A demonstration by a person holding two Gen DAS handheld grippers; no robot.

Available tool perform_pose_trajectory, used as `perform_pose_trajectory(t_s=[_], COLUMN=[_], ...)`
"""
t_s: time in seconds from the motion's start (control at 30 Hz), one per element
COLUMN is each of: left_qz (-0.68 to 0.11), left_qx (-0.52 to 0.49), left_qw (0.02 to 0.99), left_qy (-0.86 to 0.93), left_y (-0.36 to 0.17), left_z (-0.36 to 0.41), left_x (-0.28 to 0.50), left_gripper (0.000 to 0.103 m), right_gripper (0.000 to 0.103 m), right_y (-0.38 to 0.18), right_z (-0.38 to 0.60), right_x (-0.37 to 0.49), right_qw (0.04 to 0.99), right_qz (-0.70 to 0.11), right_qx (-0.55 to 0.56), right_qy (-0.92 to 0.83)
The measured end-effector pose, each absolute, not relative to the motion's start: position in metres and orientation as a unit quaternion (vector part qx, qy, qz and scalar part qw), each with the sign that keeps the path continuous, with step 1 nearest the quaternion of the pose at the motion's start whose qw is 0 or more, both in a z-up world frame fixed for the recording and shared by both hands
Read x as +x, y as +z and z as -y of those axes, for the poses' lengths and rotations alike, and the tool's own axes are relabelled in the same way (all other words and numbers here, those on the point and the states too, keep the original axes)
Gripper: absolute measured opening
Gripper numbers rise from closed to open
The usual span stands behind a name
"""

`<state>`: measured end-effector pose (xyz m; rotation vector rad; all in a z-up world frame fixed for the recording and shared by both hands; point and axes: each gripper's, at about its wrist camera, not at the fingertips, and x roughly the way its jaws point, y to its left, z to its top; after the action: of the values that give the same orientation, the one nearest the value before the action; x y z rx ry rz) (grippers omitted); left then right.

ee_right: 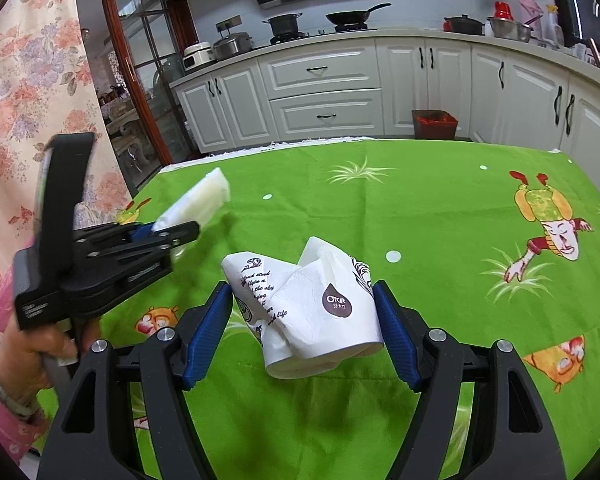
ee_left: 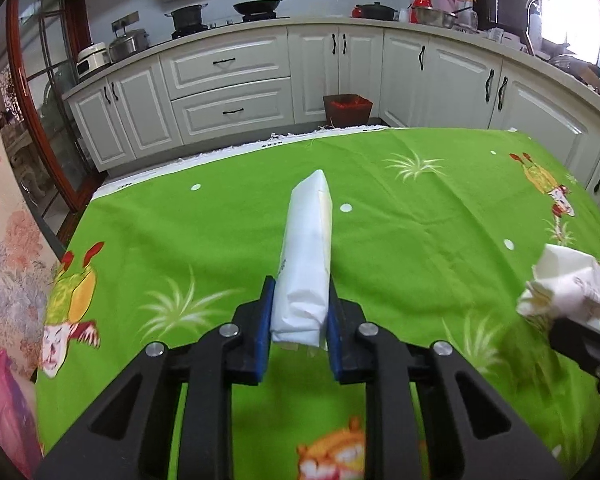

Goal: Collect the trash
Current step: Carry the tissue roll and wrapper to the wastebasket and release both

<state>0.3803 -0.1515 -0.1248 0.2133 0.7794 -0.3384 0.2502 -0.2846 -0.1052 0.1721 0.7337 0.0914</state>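
Note:
My left gripper (ee_left: 300, 300) is shut on a long white tissue packet (ee_left: 306, 252), held above the green tablecloth (ee_left: 420, 208). The packet (ee_right: 196, 200) and left gripper (ee_right: 168, 232) also show at the left of the right wrist view. My right gripper (ee_right: 304, 312) is shut on a crumpled white paper cup (ee_right: 312, 304) with dark print, lifted over the cloth (ee_right: 440, 208). The cup (ee_left: 568, 284) shows blurred at the right edge of the left wrist view.
A brown bin with a red liner (ee_left: 347, 108) stands on the floor beyond the table's far edge, against white cabinets (ee_left: 228, 84); it also shows in the right wrist view (ee_right: 434, 122). A glass door (ee_right: 140, 80) is at far left. The person's floral sleeve (ee_right: 24, 80) is at left.

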Motion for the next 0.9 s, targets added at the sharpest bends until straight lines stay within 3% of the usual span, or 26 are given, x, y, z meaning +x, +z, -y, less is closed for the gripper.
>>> perform_pose_trajectory(t_s=[0.9], left_qz=[-0.297], left_qx=[0.037], left_qw=[0.942], left_qy=[-0.154], left_y=[-0.069], left_z=[0.051], left_x=[0.153], left_gripper=[0.022], right_gripper=[0.068], right_y=[-0.065], right_z=[0.211], right_x=[0.160], right_qw=[0.942], right_qz=[-0.326], right_qx=[0.040], right_qy=[0.074])
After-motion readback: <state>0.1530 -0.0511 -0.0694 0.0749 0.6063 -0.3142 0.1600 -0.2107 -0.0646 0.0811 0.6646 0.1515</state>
